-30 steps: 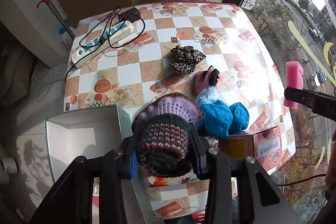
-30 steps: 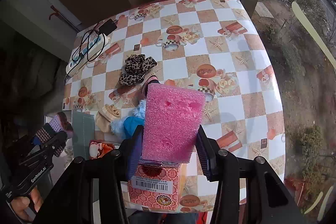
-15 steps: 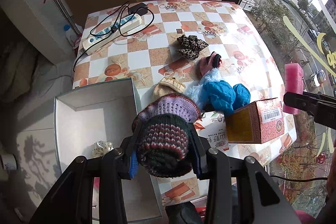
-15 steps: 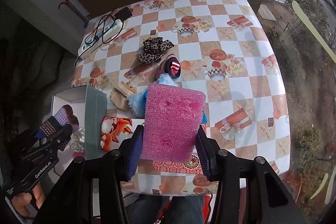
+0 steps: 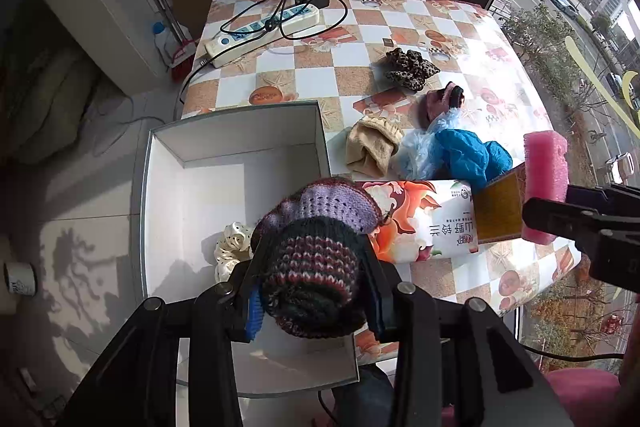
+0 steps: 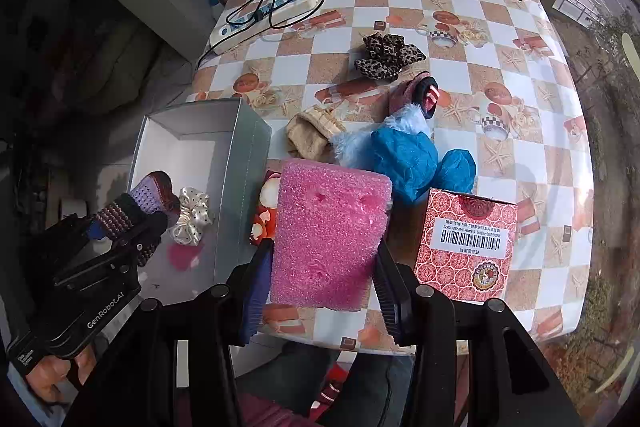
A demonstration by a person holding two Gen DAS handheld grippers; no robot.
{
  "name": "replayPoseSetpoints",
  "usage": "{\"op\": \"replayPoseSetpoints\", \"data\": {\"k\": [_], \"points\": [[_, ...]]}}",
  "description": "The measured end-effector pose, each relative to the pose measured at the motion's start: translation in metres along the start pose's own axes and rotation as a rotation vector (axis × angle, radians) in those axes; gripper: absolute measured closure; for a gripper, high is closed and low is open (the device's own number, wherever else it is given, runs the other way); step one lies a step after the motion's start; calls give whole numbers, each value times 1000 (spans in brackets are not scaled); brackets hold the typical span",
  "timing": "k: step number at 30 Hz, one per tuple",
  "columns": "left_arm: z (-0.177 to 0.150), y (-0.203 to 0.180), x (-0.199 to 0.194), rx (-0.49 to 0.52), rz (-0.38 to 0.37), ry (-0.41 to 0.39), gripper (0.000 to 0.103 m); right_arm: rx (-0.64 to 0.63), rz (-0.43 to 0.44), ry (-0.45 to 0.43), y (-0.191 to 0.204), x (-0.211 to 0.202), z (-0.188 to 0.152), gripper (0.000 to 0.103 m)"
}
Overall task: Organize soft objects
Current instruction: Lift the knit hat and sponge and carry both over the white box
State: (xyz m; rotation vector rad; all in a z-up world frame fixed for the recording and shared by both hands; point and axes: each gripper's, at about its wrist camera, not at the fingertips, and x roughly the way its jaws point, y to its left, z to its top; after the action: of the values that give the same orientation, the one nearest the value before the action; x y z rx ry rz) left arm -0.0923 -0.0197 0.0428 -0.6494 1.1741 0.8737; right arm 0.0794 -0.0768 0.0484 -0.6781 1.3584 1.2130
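The left claw (image 5: 314,281) is clamped on a striped knit sock (image 5: 316,247), held above the open white box (image 5: 192,187). The right claw (image 6: 320,267) is clamped on a pink sponge (image 6: 330,237) above the desk (image 6: 500,75).

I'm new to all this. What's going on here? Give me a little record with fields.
left gripper: jaws shut on knitted item, held above the box
right gripper: jaws shut on pink foam
box: grey, open, at the table's left edge
in box: cream scrunchie
on table: leopard scrunchie, beige sock, blue cloths, red carton, power strip
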Motion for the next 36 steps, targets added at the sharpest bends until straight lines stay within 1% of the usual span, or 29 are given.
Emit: {"op": "replayPoseSetpoints", "data": {"k": [9,15,22,36], "points": [[-18,38,-5,-93,35,-3,60,-169,19,38,60,16,7,54],[-27,51,-6,-131,44,3,60,-242,26,57,84,23,9,54],[-30,59,-7,-150,47,2,60,-267,30,64,95,27,11,54],[-34,65,-6,-163,50,5,60,-270,35,74,100,31,12,54]]}}
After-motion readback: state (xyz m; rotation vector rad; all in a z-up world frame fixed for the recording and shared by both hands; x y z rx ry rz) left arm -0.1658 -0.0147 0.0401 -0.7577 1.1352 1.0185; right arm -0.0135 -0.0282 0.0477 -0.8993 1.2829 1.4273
